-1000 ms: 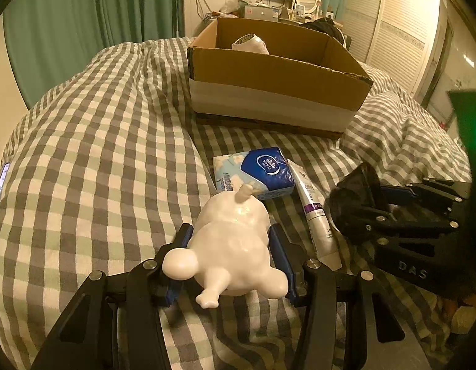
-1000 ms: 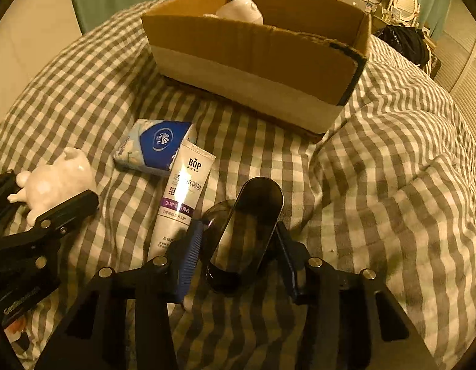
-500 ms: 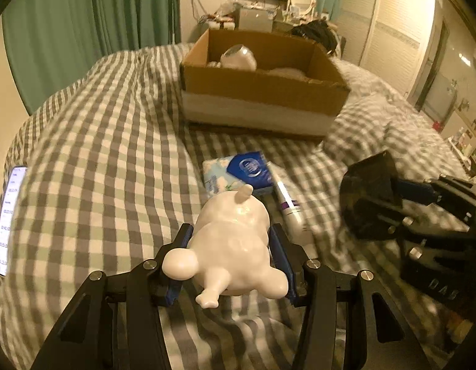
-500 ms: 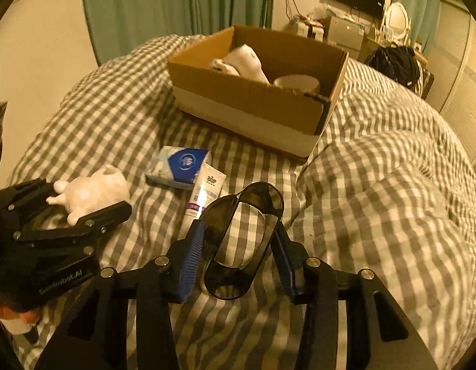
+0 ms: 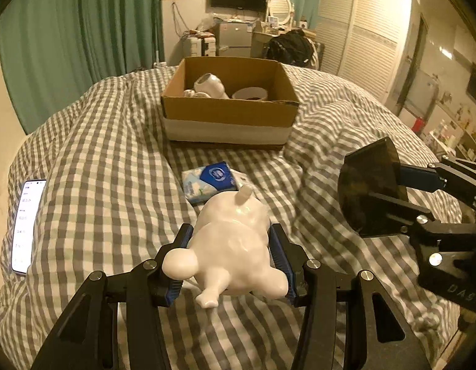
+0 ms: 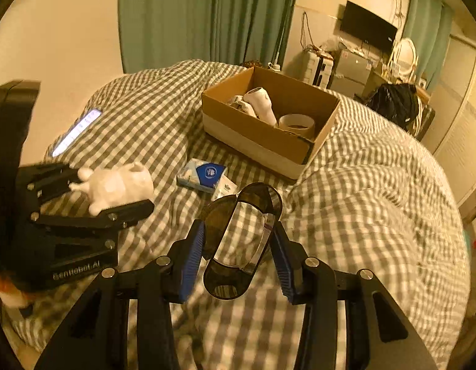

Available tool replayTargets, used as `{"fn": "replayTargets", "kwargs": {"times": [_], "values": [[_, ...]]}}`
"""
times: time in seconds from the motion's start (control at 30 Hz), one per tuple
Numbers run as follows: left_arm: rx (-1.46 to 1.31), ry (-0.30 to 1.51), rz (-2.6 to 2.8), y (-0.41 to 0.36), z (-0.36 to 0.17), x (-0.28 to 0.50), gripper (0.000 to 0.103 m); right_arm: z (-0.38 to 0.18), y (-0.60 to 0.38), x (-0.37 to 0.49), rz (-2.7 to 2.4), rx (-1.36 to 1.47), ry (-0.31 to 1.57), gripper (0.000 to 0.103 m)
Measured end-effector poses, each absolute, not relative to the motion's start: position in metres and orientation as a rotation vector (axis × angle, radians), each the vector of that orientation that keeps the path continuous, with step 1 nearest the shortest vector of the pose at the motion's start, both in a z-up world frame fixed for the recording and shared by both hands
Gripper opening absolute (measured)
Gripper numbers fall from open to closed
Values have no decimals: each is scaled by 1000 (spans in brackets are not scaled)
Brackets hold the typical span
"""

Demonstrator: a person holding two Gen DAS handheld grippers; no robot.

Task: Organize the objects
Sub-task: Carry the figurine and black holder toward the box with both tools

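Holding two things above the bed, one per gripper.
My left gripper (image 5: pixel 231 246) clamps one white figurine (image 5: pixel 231 243), my right gripper (image 6: pixel 238 246) one dark case (image 6: pixel 241 240); the open-topped box (image 5: pixel 228 112) sits beyond one tissue pack (image 5: pixel 210 182).

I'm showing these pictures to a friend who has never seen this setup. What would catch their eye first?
Probably the glossy white figurine clamped in the left hand-held gripper, raised above the checked bed. Next, the dark see-through case gripped in the right hand-held gripper, and the open cardboard box ahead on the bed, already holding white items.
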State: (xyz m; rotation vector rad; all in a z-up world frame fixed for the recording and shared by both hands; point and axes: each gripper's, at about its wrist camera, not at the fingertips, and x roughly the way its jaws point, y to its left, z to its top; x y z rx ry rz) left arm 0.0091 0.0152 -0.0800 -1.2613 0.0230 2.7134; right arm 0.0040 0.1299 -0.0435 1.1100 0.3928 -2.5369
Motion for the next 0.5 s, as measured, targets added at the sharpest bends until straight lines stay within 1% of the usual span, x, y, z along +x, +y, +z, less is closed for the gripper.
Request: {"fn": "replayTargets", "kwargs": {"times": [0.1,0.23,0.37,0.5], "values": [[-1264,15,2681,20,-79,16,51,-38,137,14,-2531,1121,369,42],[-1244,22,2663,22,-70,24,51,-27,139,25,-2536,1095,386,42],[-1195,14,2674,15,-48,22,51,-8,142,32,-2543,1037,376,42],[-1134,50,2699,11,-23,12,51,12,145,30,-2552,984,388,42]]}}
